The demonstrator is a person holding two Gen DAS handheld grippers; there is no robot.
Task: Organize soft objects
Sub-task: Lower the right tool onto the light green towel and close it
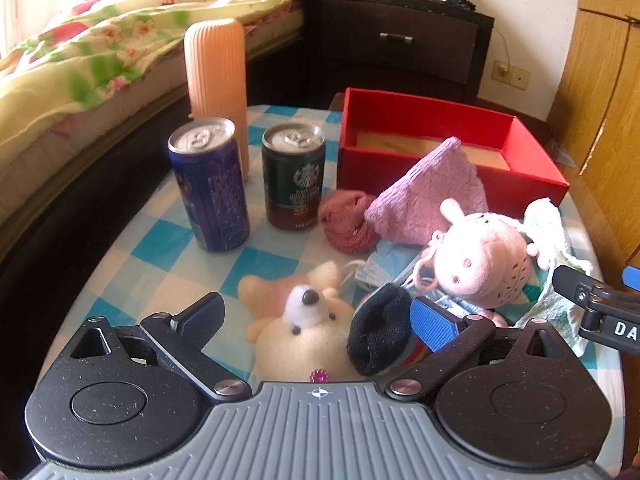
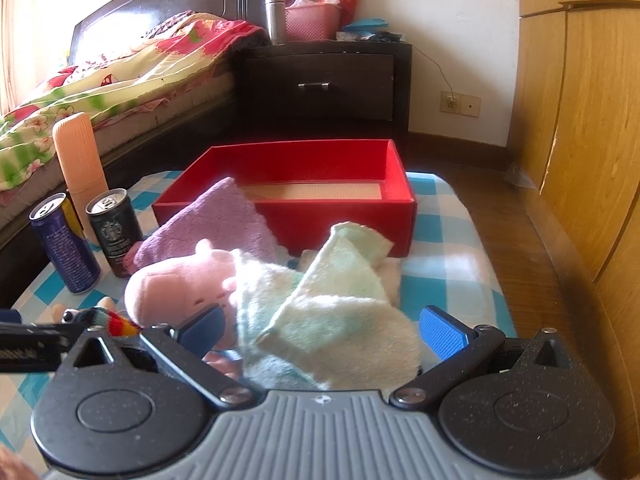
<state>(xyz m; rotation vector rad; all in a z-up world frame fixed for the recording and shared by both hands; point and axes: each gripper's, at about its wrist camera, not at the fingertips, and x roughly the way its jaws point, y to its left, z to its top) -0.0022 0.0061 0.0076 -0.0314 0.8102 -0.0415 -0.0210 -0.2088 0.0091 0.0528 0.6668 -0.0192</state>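
Fingers wide on left gripper (image 1: 316, 316) over cream plush dog (image 1: 304, 332), right gripper (image 2: 322, 328) astride mint towel (image 2: 332, 320).

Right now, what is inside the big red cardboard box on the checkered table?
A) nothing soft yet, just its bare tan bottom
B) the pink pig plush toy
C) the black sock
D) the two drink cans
A. The red cardboard box shows only its bare tan bottom, while the pink pig plush toy, the two drink cans and the black sock all sit outside it on the table.
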